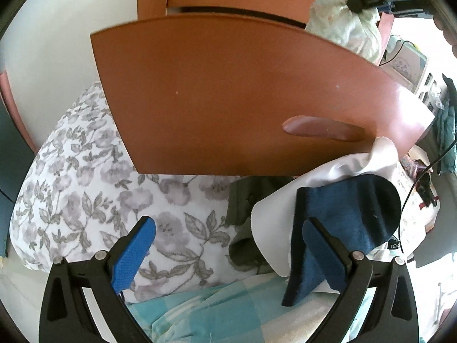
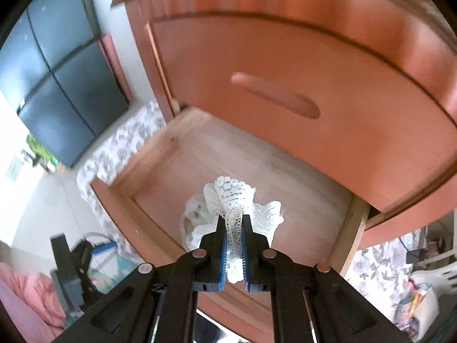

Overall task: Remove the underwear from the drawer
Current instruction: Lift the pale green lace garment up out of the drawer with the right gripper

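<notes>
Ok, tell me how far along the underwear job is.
Done: the drawer stands pulled open. In hand: the right gripper is shut on the white lace underwear, held above the drawer's bare wooden floor. Left: carry it clear and put it down. The left gripper is open, holding nothing.

The left gripper (image 1: 228, 245) hangs with its blue pads wide apart and nothing between them, above a floral quilt (image 1: 85, 177). Ahead, the pulled-out drawer (image 1: 242, 91) shows its brown curved front and recessed handle (image 1: 322, 130). By the drawer's lower right corner lie a white cloth (image 1: 337, 168) and a dark blue sock (image 1: 348, 217), the sock just behind the right-hand pad. At the top right, the right gripper (image 1: 360, 1) pinches pale underwear (image 1: 345, 25) above the drawer.
</notes>
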